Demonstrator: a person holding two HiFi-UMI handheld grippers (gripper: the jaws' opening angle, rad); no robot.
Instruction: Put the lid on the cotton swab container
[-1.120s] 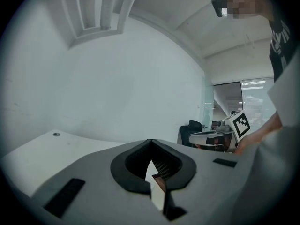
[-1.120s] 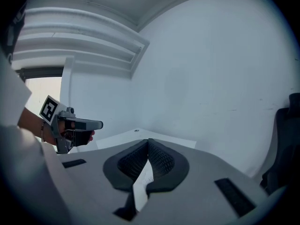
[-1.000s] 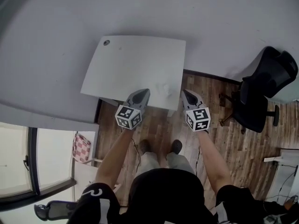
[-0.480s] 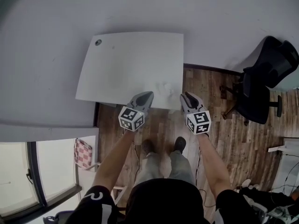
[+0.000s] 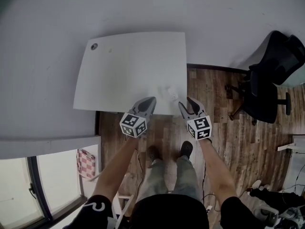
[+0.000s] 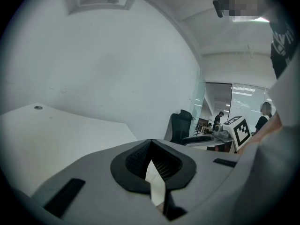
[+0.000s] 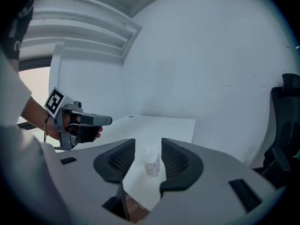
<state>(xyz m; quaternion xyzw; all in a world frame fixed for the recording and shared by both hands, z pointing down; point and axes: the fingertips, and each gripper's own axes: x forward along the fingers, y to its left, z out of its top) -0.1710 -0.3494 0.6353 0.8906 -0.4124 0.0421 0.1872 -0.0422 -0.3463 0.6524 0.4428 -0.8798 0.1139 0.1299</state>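
The cotton swab container (image 7: 151, 161) is a small clear tub with white swab ends showing at its top. It stands upright near the front right edge of the white table (image 5: 124, 70). In the head view it is a small pale shape (image 5: 170, 92). I cannot make out a separate lid. My right gripper (image 7: 148, 145) points at the container from short of the table edge. Its jaws are opening and nothing is between them. My left gripper (image 6: 150, 143) is shut and empty, level with the table's front edge (image 5: 150, 100), left of the container.
A black office chair (image 5: 267, 87) stands on the wood floor to the right of the table. The table has a round cable hole (image 5: 94, 46) at its far left corner. A wall runs behind the table. The person's legs and feet (image 5: 167, 151) are below the grippers.
The right gripper's jaws have gone from shut to spread apart. Both grippers have slid a little toward the person. The table has shifted left in the head view.
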